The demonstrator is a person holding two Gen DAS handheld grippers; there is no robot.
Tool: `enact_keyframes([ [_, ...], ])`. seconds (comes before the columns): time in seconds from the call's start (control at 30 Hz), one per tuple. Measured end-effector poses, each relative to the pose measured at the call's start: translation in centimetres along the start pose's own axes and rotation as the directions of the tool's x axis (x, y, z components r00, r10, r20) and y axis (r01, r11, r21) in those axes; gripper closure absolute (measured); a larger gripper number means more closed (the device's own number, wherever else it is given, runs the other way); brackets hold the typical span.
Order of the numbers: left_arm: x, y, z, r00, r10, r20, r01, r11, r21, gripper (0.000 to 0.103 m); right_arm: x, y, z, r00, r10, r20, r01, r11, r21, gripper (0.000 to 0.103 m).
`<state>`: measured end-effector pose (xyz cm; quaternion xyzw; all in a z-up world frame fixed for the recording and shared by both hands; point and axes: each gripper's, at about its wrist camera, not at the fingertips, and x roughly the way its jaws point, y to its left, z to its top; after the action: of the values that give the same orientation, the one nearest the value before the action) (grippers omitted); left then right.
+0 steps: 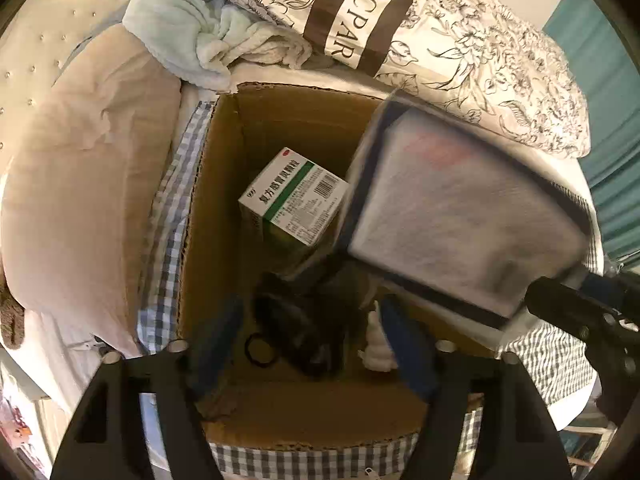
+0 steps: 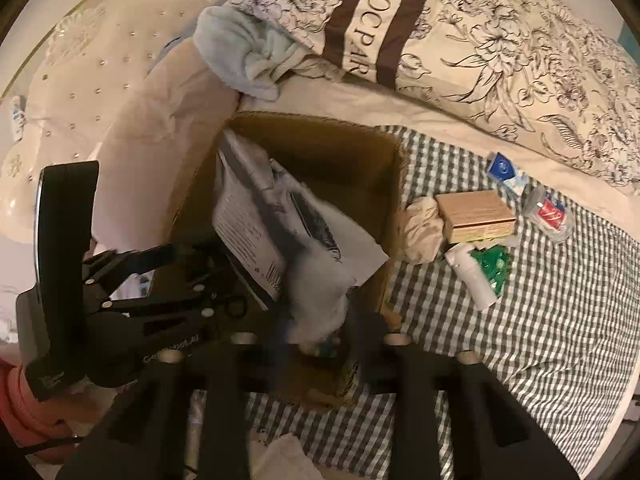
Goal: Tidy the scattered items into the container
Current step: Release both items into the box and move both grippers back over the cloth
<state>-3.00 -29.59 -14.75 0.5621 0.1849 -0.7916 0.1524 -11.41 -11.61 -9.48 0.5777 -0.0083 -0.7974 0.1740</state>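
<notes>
Both grippers stand over the open brown cardboard box [image 1: 224, 216], and neither set of jaws grips anything. The left gripper [image 1: 308, 344], at the bottom middle of its own view, is spread wide over the box floor. The right gripper [image 2: 320, 344], bottom middle of its view, is parted, and a motion-blurred flat grey-white packet with a dark blue border [image 1: 460, 220] tips into the box just above its fingers, apparently just let go.

The step in hand looks like dropping this packet in. Already inside, at frame centre in the left view, lie a white-and-green medicine carton [image 1: 294, 196] with Chinese print and a barcode, something dark and blurred, and a small white figurine [image 1: 376, 348].

Next, the right gripper would need to swing toward the right of its view, where a tan wooden block [image 2: 476, 214], a white bottle [image 2: 472, 276], a green packet [image 2: 494, 264] and a blue sachet [image 2: 502, 168] wait on the grey checked cloth [image 2: 540, 320].

The floral pillow [image 2: 500, 40] at top reads "ROCPAR".
</notes>
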Motion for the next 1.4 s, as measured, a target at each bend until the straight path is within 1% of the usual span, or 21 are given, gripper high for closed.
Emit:
enact_keyframes([
  [0.03,0.0,0.0,0.1,1.000,0.007,0.005,-0.007,1.000,-0.001,0.016,-0.2,-0.1,0.1,1.000,-0.003,0.012,0.002,1.000,0.007,0.043],
  [0.1,-0.2,0.0,0.3,0.999,0.029,0.016,-0.029,1.000,0.000,0.011,-0.4,-0.4,0.4,1.000,0.007,0.027,-0.007,1.000,0.019,0.043],
  [0.27,-0.3,-0.3,-0.1,0.999,0.037,0.013,-0.037,0.999,-0.018,0.011,-0.9,-1.6,0.0,0.999,-0.006,0.033,0.005,0.999,0.035,0.043],
  [0.47,-1.1,-2.6,-0.5,0.999,0.040,0.022,-0.039,0.999,-0.018,0.011,-2.7,-4.7,-2.3,0.998,-0.031,0.050,0.027,0.997,0.078,0.043],
  [0.67,-2.8,-7.8,-1.3,0.998,0.028,0.056,-0.028,1.000,0.014,0.011,-5.8,-9.5,-5.7,0.996,-0.054,0.072,0.044,0.990,0.136,0.043],
  [0.8,-3.7,-11.9,-2.5,0.997,0.025,0.069,-0.027,0.999,0.029,0.011,-8.0,-13.1,-8.0,0.994,-0.070,0.085,0.056,0.987,0.153,0.043],
  [1.1,-4.0,-20.2,-5.5,0.997,0.026,0.067,-0.026,1.000,0.004,0.011,-11.6,-20.6,-12.5,0.992,-0.081,0.096,0.064,0.985,0.162,0.043],
  [1.27,-3.5,-23.1,-6.7,0.998,0.031,0.056,-0.029,0.999,-0.037,0.011,-12.3,-23.8,-14.1,0.993,-0.077,0.092,0.062,0.987,0.151,0.043],
  [1.4,-3.1,-25.2,-6.8,0.997,0.035,0.067,-0.031,0.997,-0.068,0.011,-12.4,-26.0,-14.8,0.993,-0.069,0.092,0.055,0.988,0.146,0.043],
])
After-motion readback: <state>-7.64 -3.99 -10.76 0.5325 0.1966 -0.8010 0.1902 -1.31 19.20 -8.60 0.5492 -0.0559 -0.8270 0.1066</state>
